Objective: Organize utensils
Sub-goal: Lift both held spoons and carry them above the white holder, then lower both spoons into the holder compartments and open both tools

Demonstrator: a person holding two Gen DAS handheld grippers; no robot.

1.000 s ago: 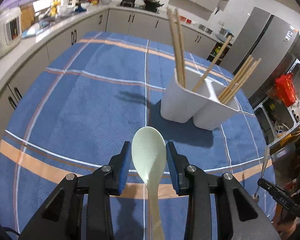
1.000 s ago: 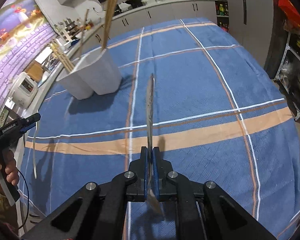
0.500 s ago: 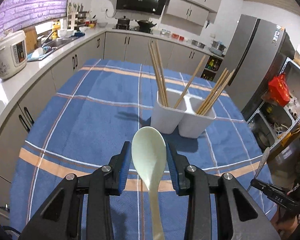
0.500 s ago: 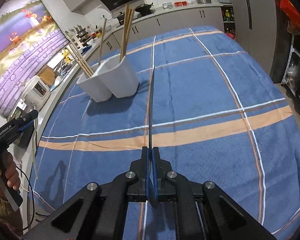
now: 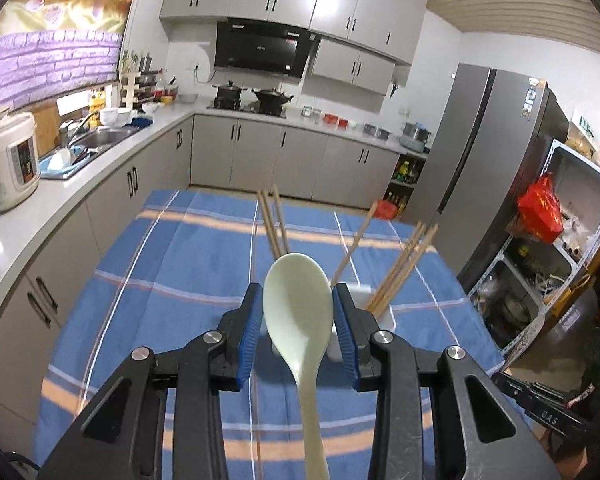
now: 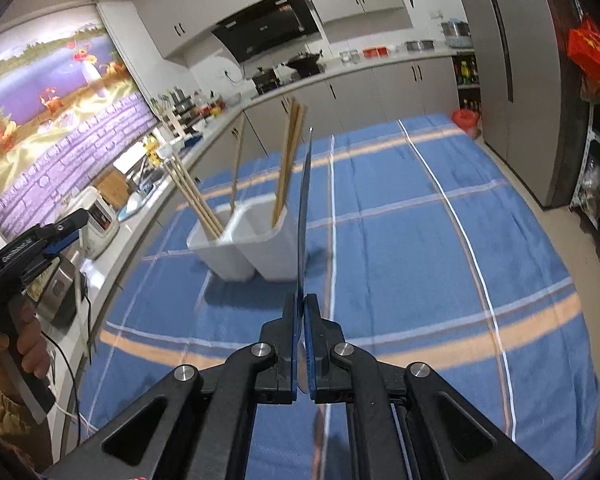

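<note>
Well, the tabletop [image 6: 440, 240] takes up most of the room, covered in a blue plaid cloth with orange and white stripes. On it stands a white utensil holder [image 6: 248, 240] of two compartments, wooden chopsticks [image 6: 286, 168] leaning out of both — one bundle tilts left, another pair rises nearly upright. The left gripper [image 5: 298, 328] is up above the cloth, its blue pads closed against the bowl of a pale green spoon [image 5: 300, 312], whose handle runs back toward the camera; the holder sits just behind the spoon in that view. The right gripper [image 6: 300, 320] is pinched tight on a thin metal utensil [image 6: 304, 208] seen edge-on — which kind I cannot tell — pointing up in front of the holder.
</note>
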